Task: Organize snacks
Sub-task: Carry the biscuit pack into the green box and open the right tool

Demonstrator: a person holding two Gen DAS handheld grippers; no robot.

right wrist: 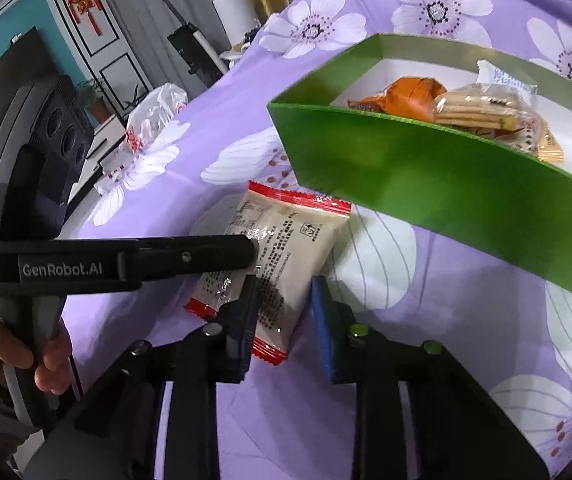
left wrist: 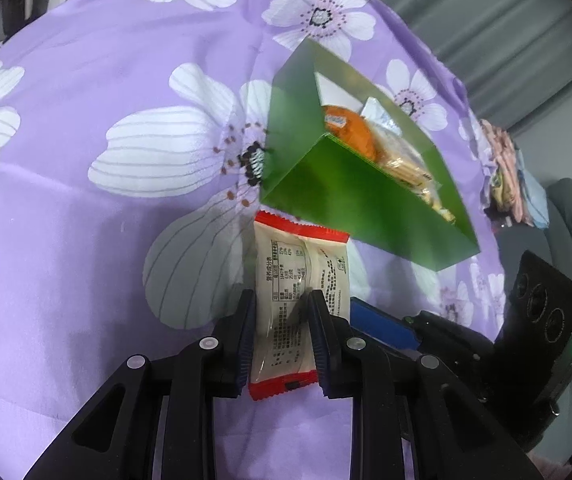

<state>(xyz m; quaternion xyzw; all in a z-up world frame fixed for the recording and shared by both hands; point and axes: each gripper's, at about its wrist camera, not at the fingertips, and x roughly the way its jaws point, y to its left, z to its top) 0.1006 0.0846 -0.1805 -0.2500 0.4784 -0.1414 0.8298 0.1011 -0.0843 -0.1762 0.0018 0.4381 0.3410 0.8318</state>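
Note:
A cream snack packet with red ends point(left wrist: 300, 280) is clamped between the fingers of my left gripper point(left wrist: 282, 312), just in front of a green box point(left wrist: 362, 196). The box holds an orange packet point(left wrist: 352, 132) and clear packs of biscuits point(left wrist: 406, 164). In the right wrist view the same packet point(right wrist: 286, 252) sits under the left gripper's finger point(right wrist: 206, 256), and the green box point(right wrist: 446, 188) stands behind it with the orange packet point(right wrist: 410, 96) and biscuits point(right wrist: 482, 110) inside. My right gripper point(right wrist: 286, 292) is open and empty, its fingers on either side of the packet's near corner.
A purple cloth with white flowers point(left wrist: 126, 160) covers the surface. A clear plastic bag point(right wrist: 158, 112) lies at the far left edge in the right wrist view. A pile of clothes point(left wrist: 506, 172) lies beyond the cloth's right edge. The right gripper's body point(left wrist: 546, 320) is close on the left gripper's right.

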